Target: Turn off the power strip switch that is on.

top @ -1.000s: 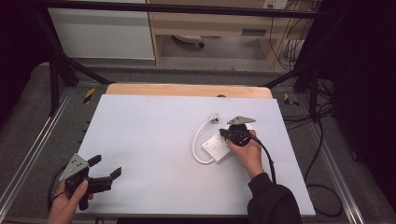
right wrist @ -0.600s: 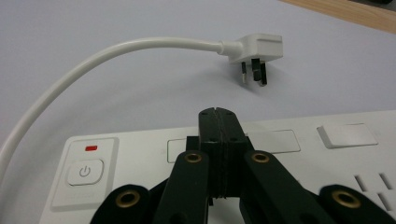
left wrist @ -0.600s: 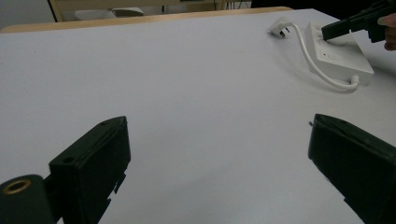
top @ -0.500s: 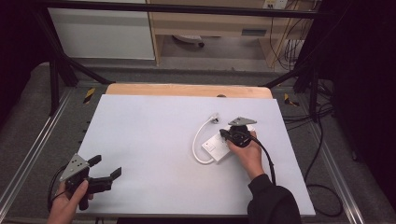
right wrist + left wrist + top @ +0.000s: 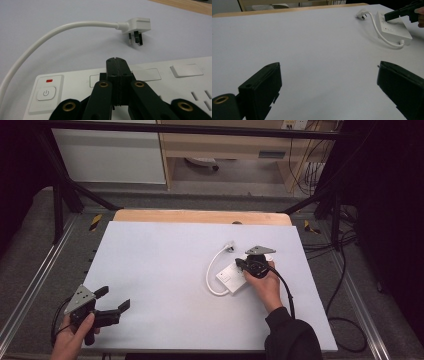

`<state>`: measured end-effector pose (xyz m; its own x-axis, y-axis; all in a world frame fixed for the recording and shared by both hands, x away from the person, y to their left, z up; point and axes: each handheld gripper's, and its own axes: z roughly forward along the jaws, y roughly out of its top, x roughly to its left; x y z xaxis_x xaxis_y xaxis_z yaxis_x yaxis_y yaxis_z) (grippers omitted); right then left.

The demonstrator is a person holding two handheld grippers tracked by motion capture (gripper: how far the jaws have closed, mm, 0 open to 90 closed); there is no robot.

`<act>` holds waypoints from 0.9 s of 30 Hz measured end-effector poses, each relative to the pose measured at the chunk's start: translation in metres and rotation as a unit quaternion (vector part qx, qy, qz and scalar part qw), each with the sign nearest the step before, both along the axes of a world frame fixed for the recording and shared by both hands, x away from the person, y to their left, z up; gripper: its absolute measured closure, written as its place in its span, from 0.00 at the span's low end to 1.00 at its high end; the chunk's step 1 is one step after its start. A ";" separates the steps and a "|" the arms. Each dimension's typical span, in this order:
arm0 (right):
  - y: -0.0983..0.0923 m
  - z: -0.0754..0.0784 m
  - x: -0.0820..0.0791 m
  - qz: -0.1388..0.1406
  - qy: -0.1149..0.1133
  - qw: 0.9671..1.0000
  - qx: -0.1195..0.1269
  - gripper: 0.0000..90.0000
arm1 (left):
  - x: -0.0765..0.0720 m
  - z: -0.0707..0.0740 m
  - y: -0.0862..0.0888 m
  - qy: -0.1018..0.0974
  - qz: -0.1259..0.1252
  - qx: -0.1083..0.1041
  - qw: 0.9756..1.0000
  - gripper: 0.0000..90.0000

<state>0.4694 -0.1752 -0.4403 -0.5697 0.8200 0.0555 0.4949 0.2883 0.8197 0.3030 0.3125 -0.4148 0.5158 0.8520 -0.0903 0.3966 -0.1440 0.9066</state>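
Resting on the white table top (image 5: 160, 270), right of centre, is a flat white plastic power strip (image 5: 231, 278) w/ a white cord (image 5: 212, 270) that loops off its near-left end and curves round to a white 3-pin plug (image 5: 230, 245) lying further back, pins showing in the right gripper view. The right gripper (image 5: 242, 265), black w/ a grey 3-cornered plate, sits over the strip's far end; its 2 jaws are pressed flat together w/ nothing between them, tips over the strip's top face beside a rectangular white button (image 5: 186, 70). Can't tell if the tips touch the surface. Further along that face are a power button (image 5: 46, 93) w/ a small red mark (image 5: 49, 80) above it. The right hand (image 5: 264, 287) holds the gripper from the near side, dark sleeve (image 5: 292, 340) behind.

The left gripper (image 5: 113, 299) hangs at the near-left corner of the table, well apart from the strip, held in the left hand (image 5: 72, 337). Its 2 black jaws are spread wide, w/ bare table between them. A light wooden edge (image 5: 200, 216) runs along the table's far side.
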 end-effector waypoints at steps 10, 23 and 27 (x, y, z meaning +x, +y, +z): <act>0.002 -0.001 0.000 0.004 0.002 1.000 0.004 1.00 | 0.000 0.000 0.000 0.000 -0.001 0.000 1.000 0.06; -0.003 -0.003 0.002 -0.010 0.010 1.000 0.012 1.00 | 0.000 0.000 0.000 0.001 0.000 0.001 1.000 0.06; -0.003 -0.002 0.001 -0.005 0.008 1.000 0.002 1.00 | 0.000 0.000 0.000 0.001 0.001 0.001 1.000 0.06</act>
